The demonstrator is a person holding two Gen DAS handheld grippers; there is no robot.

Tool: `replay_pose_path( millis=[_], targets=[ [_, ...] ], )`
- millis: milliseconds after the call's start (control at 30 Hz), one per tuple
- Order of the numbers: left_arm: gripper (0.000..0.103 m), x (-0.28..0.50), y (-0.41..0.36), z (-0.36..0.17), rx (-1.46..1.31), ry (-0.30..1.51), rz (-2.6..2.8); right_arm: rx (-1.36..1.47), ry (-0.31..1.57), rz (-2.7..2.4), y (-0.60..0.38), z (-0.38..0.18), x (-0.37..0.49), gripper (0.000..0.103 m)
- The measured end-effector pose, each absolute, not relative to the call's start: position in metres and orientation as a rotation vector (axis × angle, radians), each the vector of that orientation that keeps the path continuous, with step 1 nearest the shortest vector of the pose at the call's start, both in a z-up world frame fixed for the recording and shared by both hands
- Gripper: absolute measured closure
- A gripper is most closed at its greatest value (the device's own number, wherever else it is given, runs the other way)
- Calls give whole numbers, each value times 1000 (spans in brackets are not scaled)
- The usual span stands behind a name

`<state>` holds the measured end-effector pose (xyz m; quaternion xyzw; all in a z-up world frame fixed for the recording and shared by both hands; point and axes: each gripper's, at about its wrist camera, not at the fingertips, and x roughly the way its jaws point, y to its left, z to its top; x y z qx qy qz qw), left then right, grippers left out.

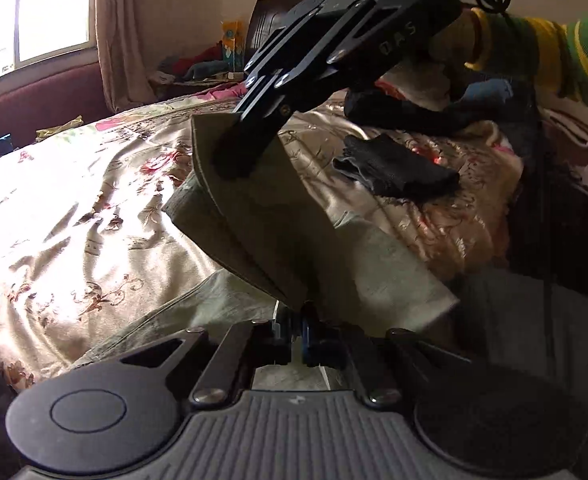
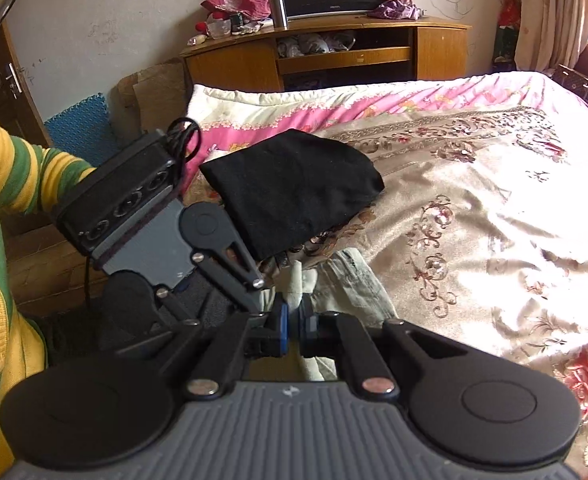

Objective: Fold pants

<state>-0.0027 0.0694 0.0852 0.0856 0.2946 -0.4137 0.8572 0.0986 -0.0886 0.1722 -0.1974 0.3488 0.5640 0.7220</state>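
- Both grippers, left (image 1: pixel 294 322) and right (image 2: pixel 293 318), clenched on olive pants (image 1: pixel 254 216) lifted over the bed (image 1: pixel 74 208).
- Risk: thin pinches slipping; fold collapsing onto black cloth (image 2: pixel 294 188).

Both wrist views sit low and close over the bed (image 1: pixel 74 240) — facing each other, sharing the pants (image 1: pixel 262 232).

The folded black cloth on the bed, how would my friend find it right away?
Start at the big bed with the shiny cream floral bedspread. Near its pink-edged side lies the folded black cloth, just beyond the pale green pants pinched by both tools. It is the only plain black, patternless thing lying flat on the bedspread.
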Motion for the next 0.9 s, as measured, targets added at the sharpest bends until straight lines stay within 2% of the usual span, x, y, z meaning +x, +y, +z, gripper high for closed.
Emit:
replay_pose_path(
  millis=[167,267,400,467,600,700,800,900],
  targets=[
    [84,-10,107,93,-53,621,-714,-378,713,1319,-51,157,122,97],
    [84,-9,139,70,-79,691,-514,-424,715,1315,-8,107,133,97],
    [85,-1,166,24,-89,857,-325,-518,839,1188,33,34,152,95],
    [84,0,168,17,-61,882,-292,-556,843,1136,39,16,156,95],
    [84,-3,165,31,-55,830,-346,-446,815,1099,13,36,164,92],
    [82,1,156,39,-6,787,-366,-413,732,988,-21,62,158,78],
    [81,6,141,37,27,770,-389,-297,711,829,-76,81,145,77],
    [80,11,115,32,4,777,-475,-140,774,593,-151,84,125,73]
  ],
)
